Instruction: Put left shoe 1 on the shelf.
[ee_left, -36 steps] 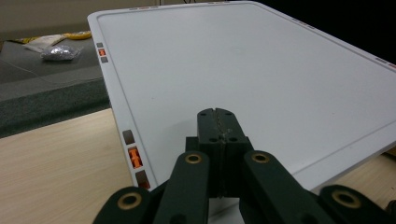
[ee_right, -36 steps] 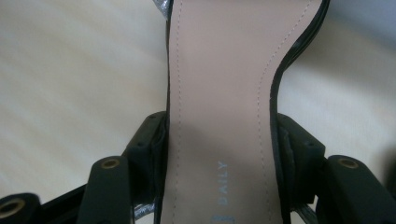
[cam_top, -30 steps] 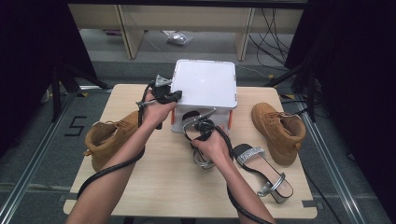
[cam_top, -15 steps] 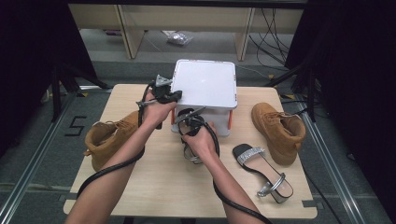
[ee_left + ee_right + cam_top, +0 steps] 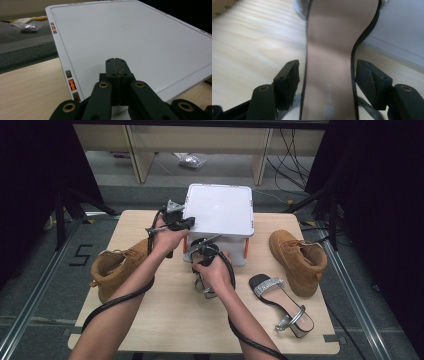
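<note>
Sandal in the spotlight now, lying on the wooden table just in front of the white box, its tan insole running straight up the right gripper view between the two black jaws. And those jaws have just been opening: the right gripper stands wide, a sliver of daylight on either side of the sole, pads off the black edging, so nothing is pinched. From the high view the right gripper sits under the person's right hand, close against the front of the box, with the sandal's silvery strap peeking out beneath the palm.

Over on the other side, the left gripper has its jaws pressed flat together with nothing between them, and it hangs just over the near edge of the box's white lid. Up top you see the left gripper at the lid's left front corner, the left hand behind it.

Around them: the sandal's twin lies farther right on the table, sparkly strap across the toe, well apart from the action. One tan boot stands right of the box, the other tan boot sits at the left edge, partly behind the left forearm. Black cables trail down both arms.
</note>
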Demonstrator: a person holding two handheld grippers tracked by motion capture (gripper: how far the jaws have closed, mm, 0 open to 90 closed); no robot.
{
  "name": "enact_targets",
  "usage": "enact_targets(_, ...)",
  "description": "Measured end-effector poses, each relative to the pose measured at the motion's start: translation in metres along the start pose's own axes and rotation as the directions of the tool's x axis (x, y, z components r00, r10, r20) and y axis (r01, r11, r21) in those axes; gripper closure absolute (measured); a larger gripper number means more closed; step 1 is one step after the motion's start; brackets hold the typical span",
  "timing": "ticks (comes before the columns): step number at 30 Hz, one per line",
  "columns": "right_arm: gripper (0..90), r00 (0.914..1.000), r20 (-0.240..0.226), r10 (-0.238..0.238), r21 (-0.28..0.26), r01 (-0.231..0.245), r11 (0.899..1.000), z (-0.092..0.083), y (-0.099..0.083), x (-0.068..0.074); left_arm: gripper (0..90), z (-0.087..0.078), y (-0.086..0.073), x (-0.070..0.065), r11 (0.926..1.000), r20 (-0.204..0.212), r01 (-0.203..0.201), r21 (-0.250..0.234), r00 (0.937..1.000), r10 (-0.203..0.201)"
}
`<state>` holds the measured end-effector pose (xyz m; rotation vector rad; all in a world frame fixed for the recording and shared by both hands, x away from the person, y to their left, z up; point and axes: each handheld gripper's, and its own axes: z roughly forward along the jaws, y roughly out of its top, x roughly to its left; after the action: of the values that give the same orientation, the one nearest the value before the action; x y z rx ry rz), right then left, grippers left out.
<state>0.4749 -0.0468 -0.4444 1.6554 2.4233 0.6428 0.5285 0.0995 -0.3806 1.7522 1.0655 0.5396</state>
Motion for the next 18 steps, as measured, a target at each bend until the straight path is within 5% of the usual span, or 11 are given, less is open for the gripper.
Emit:
enact_targets(6, 42.0, 0.9996, -0.023, 0.019, -0.023, -0.02, 1.0, -0.035, -0.012, -0.006, 89.4, 0.0, 0.0, -0.001, 1.0, -0.004, -0.002, 0.002, 1.0, 0.002)
enact_targets(7, 50.1, 0.9987, -0.034, 0.039, -0.037, -0.04, 0.999, -0.048, -0.02, -0.01, 89.4, 0.0, 0.0, -0.001, 1.0, -0.004, -0.004, 0.002, 1.0, 0.005)
enact_targets(13, 77.8, 0.9974, -0.061, -0.038, -0.037, 0.036, 0.999, -0.075, -0.049, -0.031, 89.4, 0.0, 0.002, -0.001, 0.9999, -0.007, -0.01, 0.009, 0.9999, 0.01)
enact_targets(18, 86.5, 0.9953, -0.061, -0.075, 0.018, 0.076, 0.997, -0.075, -0.068, -0.038, 89.4, 0.0, 0.001, -0.001, 1.0, -0.005, -0.003, 0.006, 1.0, 0.003)
